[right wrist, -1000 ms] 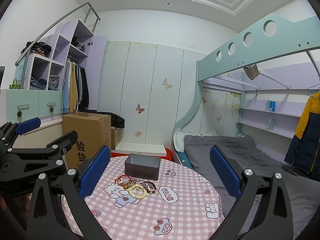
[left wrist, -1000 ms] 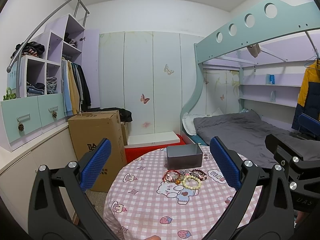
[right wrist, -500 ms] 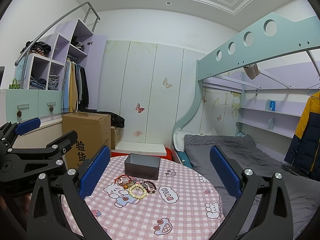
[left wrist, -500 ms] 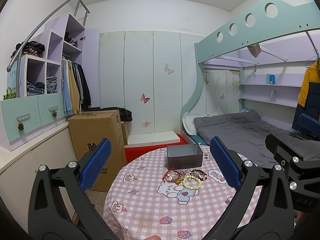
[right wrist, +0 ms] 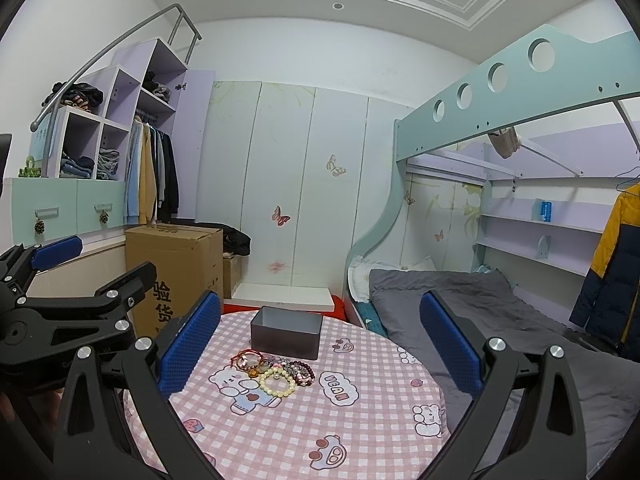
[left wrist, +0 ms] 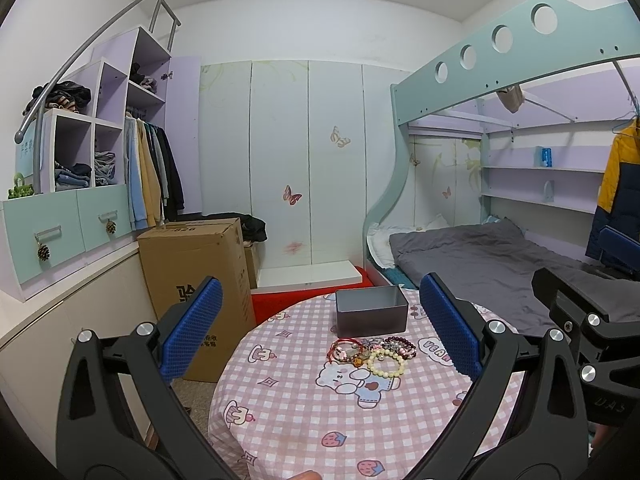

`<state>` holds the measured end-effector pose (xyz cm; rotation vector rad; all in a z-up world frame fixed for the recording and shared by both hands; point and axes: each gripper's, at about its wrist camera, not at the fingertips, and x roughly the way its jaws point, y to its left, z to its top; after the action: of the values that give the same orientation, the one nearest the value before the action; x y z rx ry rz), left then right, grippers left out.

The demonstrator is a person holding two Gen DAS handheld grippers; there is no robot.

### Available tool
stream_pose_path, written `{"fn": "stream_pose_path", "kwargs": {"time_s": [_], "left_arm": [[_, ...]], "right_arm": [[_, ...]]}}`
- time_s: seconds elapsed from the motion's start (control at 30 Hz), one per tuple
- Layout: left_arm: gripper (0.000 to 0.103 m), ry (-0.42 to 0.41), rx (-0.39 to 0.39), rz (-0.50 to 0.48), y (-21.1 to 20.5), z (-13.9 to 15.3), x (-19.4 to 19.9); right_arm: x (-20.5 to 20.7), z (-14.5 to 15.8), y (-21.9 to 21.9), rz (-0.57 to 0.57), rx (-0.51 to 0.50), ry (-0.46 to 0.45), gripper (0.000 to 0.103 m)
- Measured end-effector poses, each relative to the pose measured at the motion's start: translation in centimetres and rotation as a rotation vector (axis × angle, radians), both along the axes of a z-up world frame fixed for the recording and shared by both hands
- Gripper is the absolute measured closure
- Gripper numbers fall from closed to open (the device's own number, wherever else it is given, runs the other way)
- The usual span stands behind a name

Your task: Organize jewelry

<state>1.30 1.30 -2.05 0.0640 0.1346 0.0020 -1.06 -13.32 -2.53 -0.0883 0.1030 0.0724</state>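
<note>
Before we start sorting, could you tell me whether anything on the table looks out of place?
Yes: the bracelets lie in a loose, overlapping heap on the checked tablecloth, just in front of the grey box rather than in it. Nothing looks spilled or damaged.

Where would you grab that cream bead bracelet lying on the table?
Probably from above, pinching one side of the cream bead bracelet across its strand, on the near arc. It lies flat as an open ring, and its far side touches the other bracelets, so the near arc leaves the open right tongs clear room.
</note>
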Motion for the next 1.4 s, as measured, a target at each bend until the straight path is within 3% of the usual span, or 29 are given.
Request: {"fn": "stream_pose_path", "kwargs": {"time_s": [0.63,0.97,1.2,1.4], "left_arm": [[0.006,0.028,0.023,0.013,-0.4,-0.9,1.5],[0.006,0.058,0.038,0.004,-0.7,-2.1,3.4],[0.006,0.169,0.018,-0.015,0.1,-3.9,6.4],[0.006,0.379,-0.058,-0.02,3.1,-7.6,10.8]], "right_arm": [[0.4,0.2,0.3,0.005,0.014,0.011,0.007],[2.3,-0.4,0.4,0.012,0.019,0.065,0.007],[5.5,-2.2,0.0,0.048,0.037,0.182,0.007],[8.7,-4.7,-1.2,0.01,0.066,0.317,0.007]]}}
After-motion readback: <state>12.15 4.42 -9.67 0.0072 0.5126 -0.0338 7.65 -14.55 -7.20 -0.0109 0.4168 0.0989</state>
